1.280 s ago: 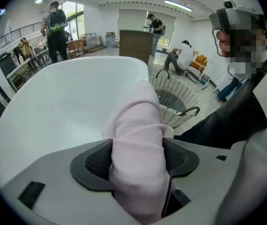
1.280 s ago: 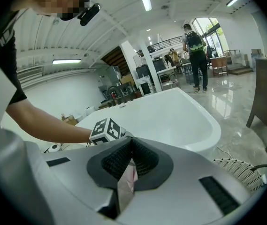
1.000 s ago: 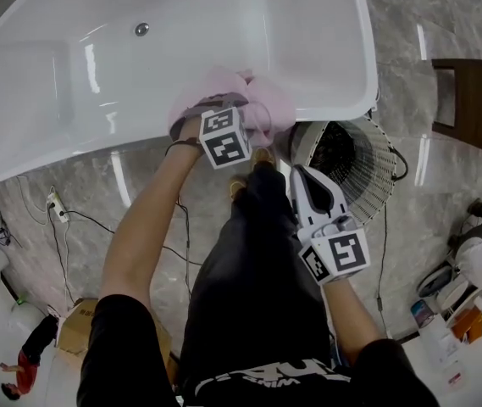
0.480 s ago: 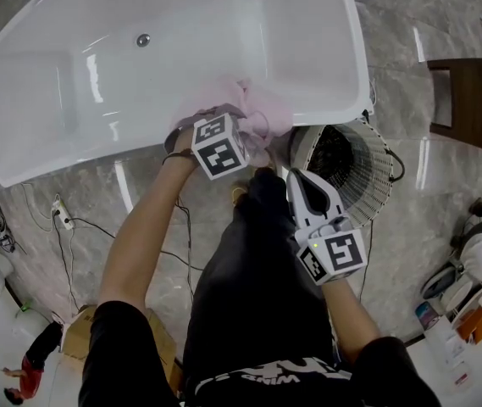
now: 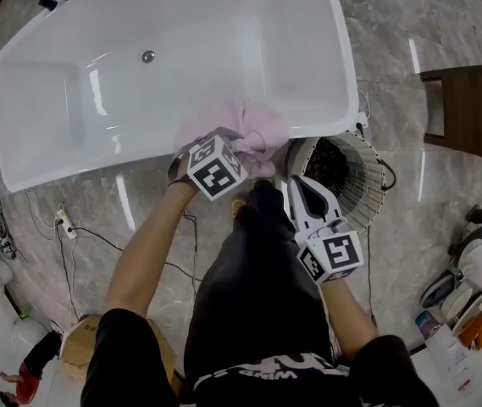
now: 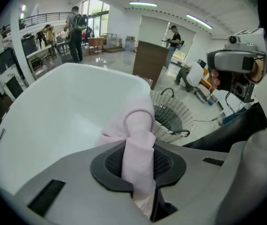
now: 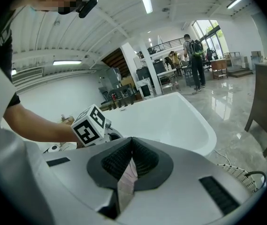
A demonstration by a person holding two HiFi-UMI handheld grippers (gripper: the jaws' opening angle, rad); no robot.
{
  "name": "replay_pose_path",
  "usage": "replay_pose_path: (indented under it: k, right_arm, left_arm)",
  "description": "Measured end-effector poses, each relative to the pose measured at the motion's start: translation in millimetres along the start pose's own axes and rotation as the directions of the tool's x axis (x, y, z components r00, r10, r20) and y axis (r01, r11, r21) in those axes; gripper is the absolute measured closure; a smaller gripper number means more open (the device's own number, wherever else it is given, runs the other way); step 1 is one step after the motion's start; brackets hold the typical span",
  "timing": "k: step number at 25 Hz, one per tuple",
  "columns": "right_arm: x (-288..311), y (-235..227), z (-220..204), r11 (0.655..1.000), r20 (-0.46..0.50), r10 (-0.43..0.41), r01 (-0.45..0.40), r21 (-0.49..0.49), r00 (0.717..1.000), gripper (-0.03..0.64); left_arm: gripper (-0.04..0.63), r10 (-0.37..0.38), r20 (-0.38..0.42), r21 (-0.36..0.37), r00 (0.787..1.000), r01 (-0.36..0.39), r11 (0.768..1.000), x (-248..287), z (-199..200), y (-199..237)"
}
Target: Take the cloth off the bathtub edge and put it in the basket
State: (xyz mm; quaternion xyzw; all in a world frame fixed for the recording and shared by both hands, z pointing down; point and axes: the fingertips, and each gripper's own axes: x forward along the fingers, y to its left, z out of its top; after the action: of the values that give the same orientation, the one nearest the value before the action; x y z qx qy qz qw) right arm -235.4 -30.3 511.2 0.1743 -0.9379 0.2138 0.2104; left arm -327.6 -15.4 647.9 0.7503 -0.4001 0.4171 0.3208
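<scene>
A pink cloth is bunched over the front rim of the white bathtub. My left gripper is at that rim, its marker cube just below the cloth. In the left gripper view its jaws have just been closing and now pinch a fold of the cloth between the pads; the left gripper holds it above the tub. A round wire basket stands on the floor right of the tub's corner, also visible as the basket. My right gripper hovers beside the basket, jaws together, empty.
A dark wooden cabinet stands at the right. Cables and a socket strip lie on the marble floor left of the person's legs. Bags and bottles clutter the lower right. People stand far behind the tub.
The left gripper has shut on the pink cloth and lifted, gathering the spread cloth into a bunch at the rim. The right gripper has risen slightly beside the basket.
</scene>
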Motion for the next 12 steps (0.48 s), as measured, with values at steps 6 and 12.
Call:
replay_pose_path:
  k: [6,12]
  right_arm:
    - [-31.4,21.0,31.4,0.999,-0.008,0.026,-0.027,-0.037,1.000,0.604]
    - [-75.3,49.1,91.6,0.995,0.046,0.048,-0.043,-0.090,0.998,0.604]
  left_arm:
    - [0.518,0.009,0.088,-0.117,0.996,0.001,0.993,-75.3,30.0,-28.9]
    - [0.518,0.038,0.218,-0.256,0.975,0.020,0.966,-173.1,66.2,-60.5]
